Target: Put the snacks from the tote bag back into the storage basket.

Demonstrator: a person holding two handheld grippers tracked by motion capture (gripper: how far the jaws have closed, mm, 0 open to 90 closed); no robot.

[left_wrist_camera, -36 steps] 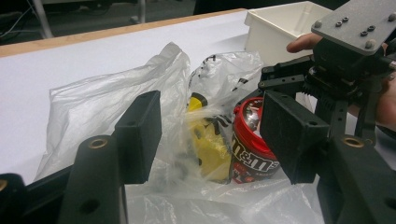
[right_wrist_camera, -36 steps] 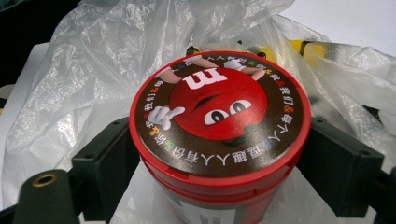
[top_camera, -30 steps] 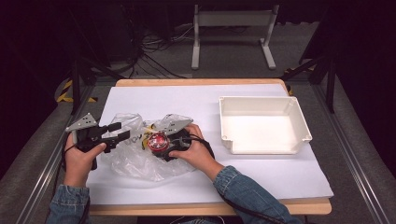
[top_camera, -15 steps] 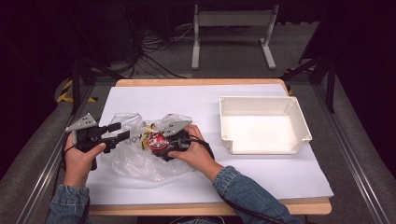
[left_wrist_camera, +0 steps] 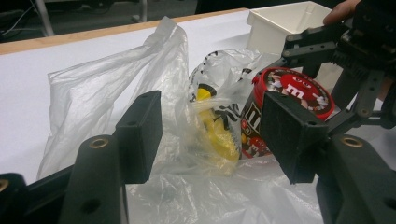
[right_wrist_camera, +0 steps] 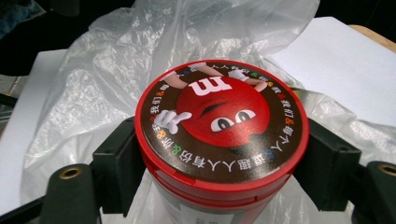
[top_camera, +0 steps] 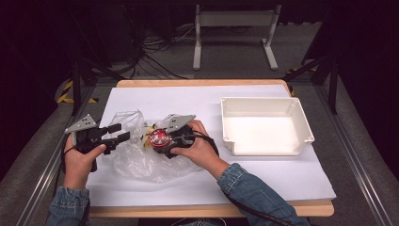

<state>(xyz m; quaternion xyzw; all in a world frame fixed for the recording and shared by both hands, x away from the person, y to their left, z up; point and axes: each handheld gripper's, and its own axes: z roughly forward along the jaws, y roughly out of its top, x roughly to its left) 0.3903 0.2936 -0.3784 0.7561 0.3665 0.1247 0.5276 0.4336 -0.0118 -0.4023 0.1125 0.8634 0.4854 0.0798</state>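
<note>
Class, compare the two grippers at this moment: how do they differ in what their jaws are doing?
The right gripper has its jaws shut on the red-lidded candy tub, whereas the left gripper has open jaws holding nothing. The right gripper sits over the clear plastic bag; the left gripper is at the bag's edge. Both are black and hand-held.

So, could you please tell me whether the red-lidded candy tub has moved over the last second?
No. In the high view the candy tub sits as far left of the white tray as before, with the right gripper shut on it.
</note>
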